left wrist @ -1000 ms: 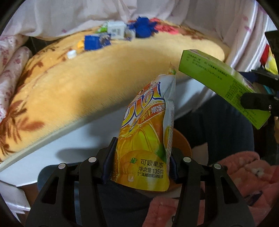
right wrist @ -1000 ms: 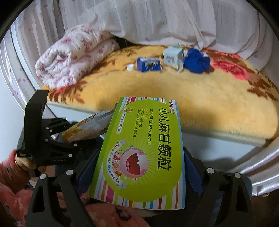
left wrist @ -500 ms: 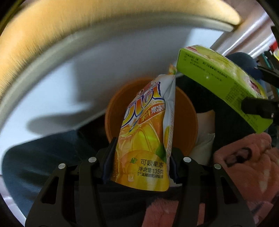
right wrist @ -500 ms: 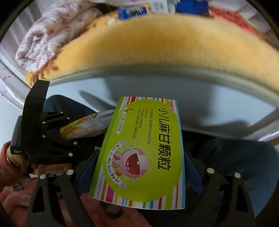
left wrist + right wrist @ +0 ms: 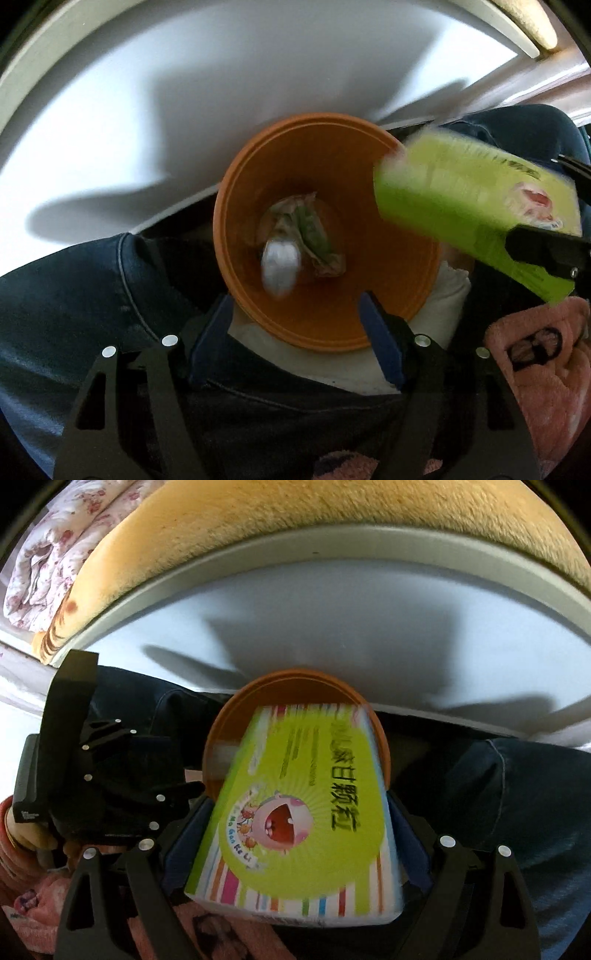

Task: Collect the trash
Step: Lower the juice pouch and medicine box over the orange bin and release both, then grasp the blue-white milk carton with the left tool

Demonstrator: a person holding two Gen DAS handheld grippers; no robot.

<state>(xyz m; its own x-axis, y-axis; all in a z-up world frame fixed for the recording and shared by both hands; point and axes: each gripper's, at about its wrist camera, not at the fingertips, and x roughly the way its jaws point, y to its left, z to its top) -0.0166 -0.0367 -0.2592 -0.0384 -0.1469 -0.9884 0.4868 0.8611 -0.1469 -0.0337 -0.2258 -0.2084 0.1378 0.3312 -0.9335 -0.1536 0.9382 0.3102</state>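
Note:
An orange bin (image 5: 388, 236) stands on the floor between a person's knees, below the bed's side. Crumpled wrappers (image 5: 314, 240) lie at its bottom, with a blurred pale packet (image 5: 280, 264) beside them. My left gripper (image 5: 295, 325) is open and empty just above the bin's near rim. My right gripper (image 5: 299, 812) is shut on a green medicine box (image 5: 299, 794) and holds it over the bin (image 5: 236, 716). That box (image 5: 476, 206) shows blurred over the bin's right rim in the left wrist view.
The bed's white side panel (image 5: 184, 110) rises behind the bin. A yellow blanket (image 5: 295, 517) and a rolled floral quilt (image 5: 44, 561) lie on the bed. Jeans-clad legs (image 5: 74, 295) flank the bin. A pink fleece sleeve (image 5: 539, 354) is at the right.
My left gripper opened and the yellow jelly pouch dropped out of it into the bin. Both grippers tilted down over the bin. The green box moved closer over the rim.

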